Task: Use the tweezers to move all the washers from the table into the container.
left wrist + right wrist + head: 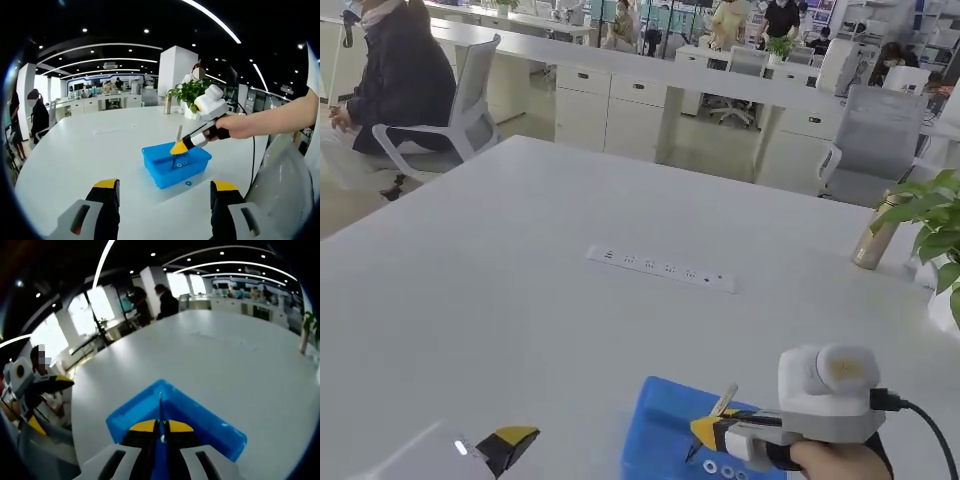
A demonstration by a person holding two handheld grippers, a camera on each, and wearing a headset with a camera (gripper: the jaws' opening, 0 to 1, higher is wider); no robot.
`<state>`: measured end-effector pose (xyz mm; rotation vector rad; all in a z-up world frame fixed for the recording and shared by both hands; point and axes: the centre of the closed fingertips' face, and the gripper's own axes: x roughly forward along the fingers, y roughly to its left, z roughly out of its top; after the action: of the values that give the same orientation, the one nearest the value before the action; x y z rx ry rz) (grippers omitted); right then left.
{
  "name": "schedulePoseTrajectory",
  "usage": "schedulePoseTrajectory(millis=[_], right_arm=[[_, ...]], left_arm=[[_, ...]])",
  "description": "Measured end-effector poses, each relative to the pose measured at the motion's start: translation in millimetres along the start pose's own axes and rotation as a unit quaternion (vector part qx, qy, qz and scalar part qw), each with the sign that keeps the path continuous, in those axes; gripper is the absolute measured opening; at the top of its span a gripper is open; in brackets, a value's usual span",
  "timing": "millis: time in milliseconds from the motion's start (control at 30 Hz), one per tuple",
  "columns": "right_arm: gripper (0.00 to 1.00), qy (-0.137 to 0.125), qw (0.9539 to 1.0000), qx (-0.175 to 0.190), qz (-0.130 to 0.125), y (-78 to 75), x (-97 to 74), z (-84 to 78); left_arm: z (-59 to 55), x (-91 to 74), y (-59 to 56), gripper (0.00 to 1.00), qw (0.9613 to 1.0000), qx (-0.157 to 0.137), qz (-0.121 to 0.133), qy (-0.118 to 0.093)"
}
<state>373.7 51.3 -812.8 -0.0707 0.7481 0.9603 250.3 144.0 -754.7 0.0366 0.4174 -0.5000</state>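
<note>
A blue container [655, 425] sits near the table's front edge. Several washers [725, 468] lie inside it, also seen as washers [183, 163] in the left gripper view. One more washer [188, 183] lies on the table just in front of the container [167, 176]. My right gripper [705, 432] is shut on the tweezers [724, 402], whose tips point down into the container. In its own view the right gripper [161, 426] holds the thin tweezers [160, 407] over the container [212, 426]. My left gripper [165, 192] stands open with nothing between its jaws, short of the container, and appears as the left gripper [510, 445] at the lower left.
A white power strip [660, 268] is set in the middle of the table. A metal bottle [875, 240] and a potted plant [935, 225] stand at the right edge. A person [400, 70] sits on a chair at the far left; desks and chairs lie beyond.
</note>
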Motion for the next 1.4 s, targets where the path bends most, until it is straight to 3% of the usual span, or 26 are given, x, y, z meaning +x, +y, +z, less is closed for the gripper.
schedulePoseTrajectory(millis=[600, 1100, 1400], right_arm=[[0.03, 0.006, 0.9999, -0.013, -0.001, 3.2, -2.4, -1.9], [0.03, -0.031, 0.9994, -0.012, 0.006, 16.0, -22.0, 12.5], [0.03, -0.047, 0.9988, -0.005, 0.012, 25.6, -34.7, 13.1]], left_arm=[[-0.2, 0.3, -1.4, 0.75, 1.0, 0.002, -0.002, 0.002], [-1.9, 0.6, -3.5, 0.75, 0.9999, 0.006, -0.006, 0.007], [-2.1, 0.4, -3.3, 0.75, 0.9999, 0.006, -0.006, 0.007]])
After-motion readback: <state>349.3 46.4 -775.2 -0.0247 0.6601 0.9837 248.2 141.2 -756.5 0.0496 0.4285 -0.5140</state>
